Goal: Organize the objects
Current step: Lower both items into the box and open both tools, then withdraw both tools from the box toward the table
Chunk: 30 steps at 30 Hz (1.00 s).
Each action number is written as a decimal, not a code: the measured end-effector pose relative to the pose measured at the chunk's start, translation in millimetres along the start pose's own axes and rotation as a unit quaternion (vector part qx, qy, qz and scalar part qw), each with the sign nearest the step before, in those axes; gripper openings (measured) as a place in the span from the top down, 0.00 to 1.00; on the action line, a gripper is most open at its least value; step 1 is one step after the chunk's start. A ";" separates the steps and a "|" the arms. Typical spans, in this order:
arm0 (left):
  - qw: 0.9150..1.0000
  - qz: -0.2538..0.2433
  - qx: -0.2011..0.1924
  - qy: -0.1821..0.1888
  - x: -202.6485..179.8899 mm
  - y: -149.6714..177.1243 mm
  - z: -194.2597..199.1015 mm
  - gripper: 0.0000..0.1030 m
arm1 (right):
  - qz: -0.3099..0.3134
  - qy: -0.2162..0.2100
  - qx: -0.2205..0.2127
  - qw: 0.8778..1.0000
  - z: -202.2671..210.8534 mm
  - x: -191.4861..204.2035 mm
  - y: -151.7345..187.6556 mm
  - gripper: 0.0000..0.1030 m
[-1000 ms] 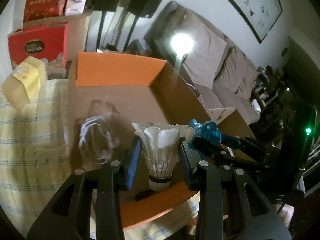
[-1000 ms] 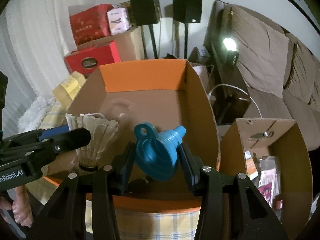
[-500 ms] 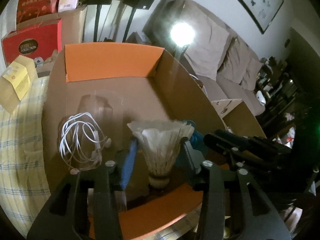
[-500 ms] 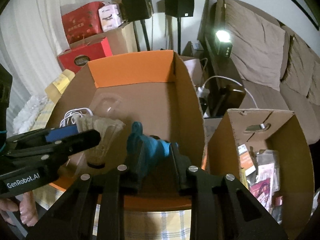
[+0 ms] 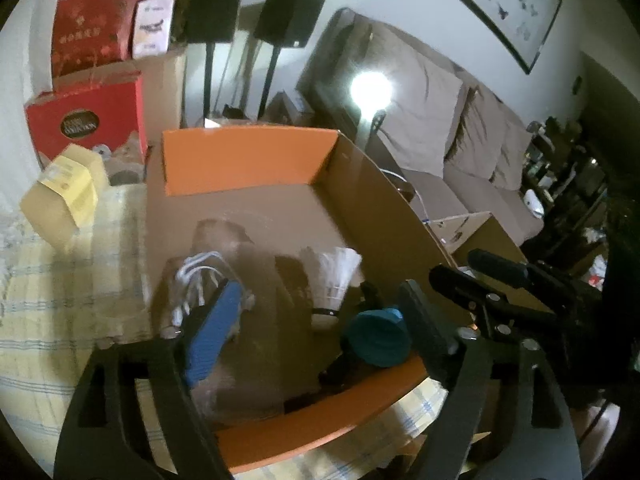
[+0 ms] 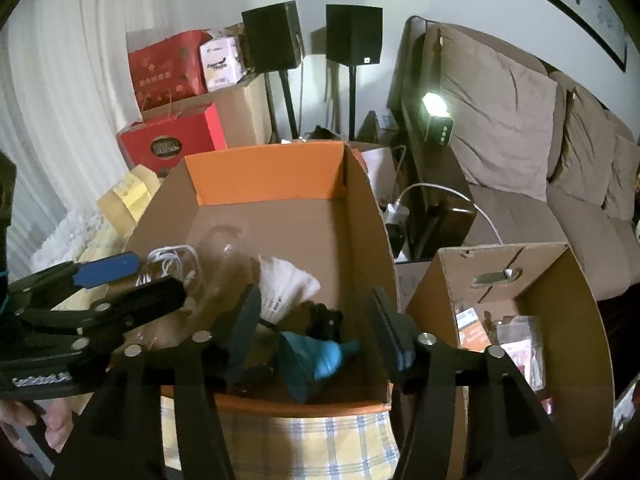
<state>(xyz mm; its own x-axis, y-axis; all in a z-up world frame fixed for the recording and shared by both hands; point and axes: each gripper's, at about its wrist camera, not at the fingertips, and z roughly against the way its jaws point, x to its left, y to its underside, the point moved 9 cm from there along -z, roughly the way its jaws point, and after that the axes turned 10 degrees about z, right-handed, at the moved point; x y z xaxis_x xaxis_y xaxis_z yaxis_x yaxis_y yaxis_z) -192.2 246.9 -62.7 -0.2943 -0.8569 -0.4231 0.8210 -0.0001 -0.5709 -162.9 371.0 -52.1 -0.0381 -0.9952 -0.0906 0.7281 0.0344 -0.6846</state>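
- Where the checked cloth [image 6: 332,440] covers the bench, the orange-rimmed cardboard box [image 6: 272,178] stands open, its near edge at the bench's front edge.
- A second, smaller cardboard box [image 6: 560,320] stands just beside its right wall, packets inside.
- The left gripper [image 5: 316,320] hangs over the box's near-left corner, jaws spread wide and holding nothing.
- The right gripper [image 6: 316,324] hangs over the near-right corner, jaws likewise wide and holding nothing.
- The teal funnel [image 6: 316,360] lies on its side on the box floor by the near wall, spout toward the right wall.
- The white shuttlecock [image 6: 284,284] lies tilted just behind the funnel; whether they touch, I cannot tell.
- White earphones [image 5: 196,276] lie coiled toward the box's left wall.
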 end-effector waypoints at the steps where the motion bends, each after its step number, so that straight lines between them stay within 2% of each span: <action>1: 1.000 0.000 -0.007 -0.003 2.4 -1.6 4.2 0.12 | -0.002 -0.002 -0.001 1.000 0.1 0.7 -0.9 0.36; 3: 1.000 -0.001 -0.019 -0.013 9.4 -5.8 11.7 0.08 | -0.007 -0.010 -0.003 1.000 0.0 3.2 -2.5 0.24; 9: 0.998 -0.004 -0.040 -0.040 26.1 -12.6 29.6 0.03 | -0.011 -0.026 0.003 1.000 -3.7 12.7 -3.4 0.19; 14: 0.997 -0.008 -0.054 -0.061 40.4 -14.8 42.8 0.03 | -0.018 -0.041 -0.004 0.999 -1.1 23.1 -9.9 0.14; 16: 0.996 -0.005 -0.057 -0.064 46.1 -15.6 47.3 0.01 | -0.016 -0.047 -0.006 0.999 -0.6 28.5 -13.7 0.10; 18: 0.996 0.002 -0.060 -0.067 51.9 -16.9 52.5 0.00 | -0.017 -0.062 -0.008 0.998 0.1 36.2 -17.4 0.00; 30: 0.992 -0.002 -0.082 -0.099 83.5 -29.8 86.1 0.00 | 0.017 -0.083 -0.017 0.996 -5.0 89.6 -44.9 0.00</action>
<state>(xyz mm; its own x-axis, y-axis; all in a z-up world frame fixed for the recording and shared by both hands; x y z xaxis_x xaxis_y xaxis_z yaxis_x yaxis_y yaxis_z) -199.1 130.9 -20.5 -0.1818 -0.9418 -0.2827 0.7248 0.0659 -0.6858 -202.5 280.7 -33.1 0.1018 -0.9948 0.0038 0.7033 0.0693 -0.7075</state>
